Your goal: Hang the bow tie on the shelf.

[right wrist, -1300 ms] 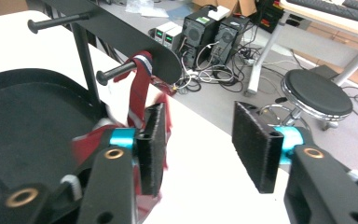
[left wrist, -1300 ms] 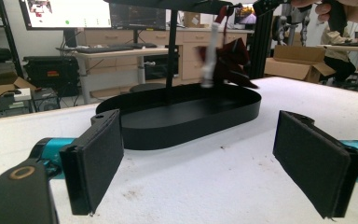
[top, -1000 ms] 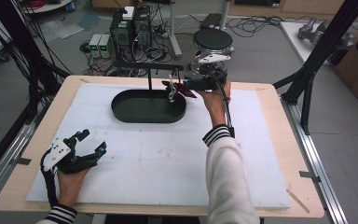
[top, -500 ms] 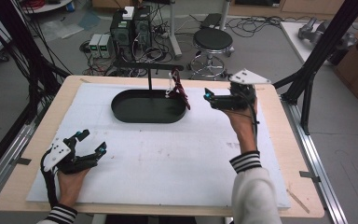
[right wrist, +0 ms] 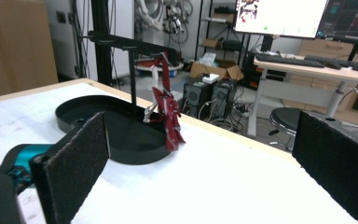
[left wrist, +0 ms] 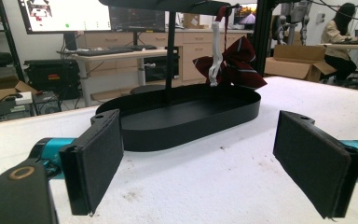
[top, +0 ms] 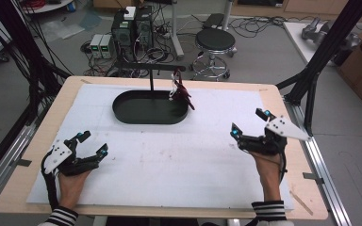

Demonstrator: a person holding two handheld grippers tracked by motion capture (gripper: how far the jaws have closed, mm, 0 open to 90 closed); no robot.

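The dark red striped bow tie [top: 183, 92] with its white strap hangs from the crossbar of the thin black metal stand [top: 152, 70], well beyond the fingers of both grippers, so the hanging looks done and little seems left beyond resting the hands. The right gripper [top: 250, 126] has just been opening; its fingers [right wrist: 72, 165] stand wide apart with nothing between them. The left gripper [top: 92, 145] likewise gapes open, holding nothing. The black oval tray [top: 122, 106] under the stand appears empty, the tie dangling over its far rim above the white counter [top: 179, 165].
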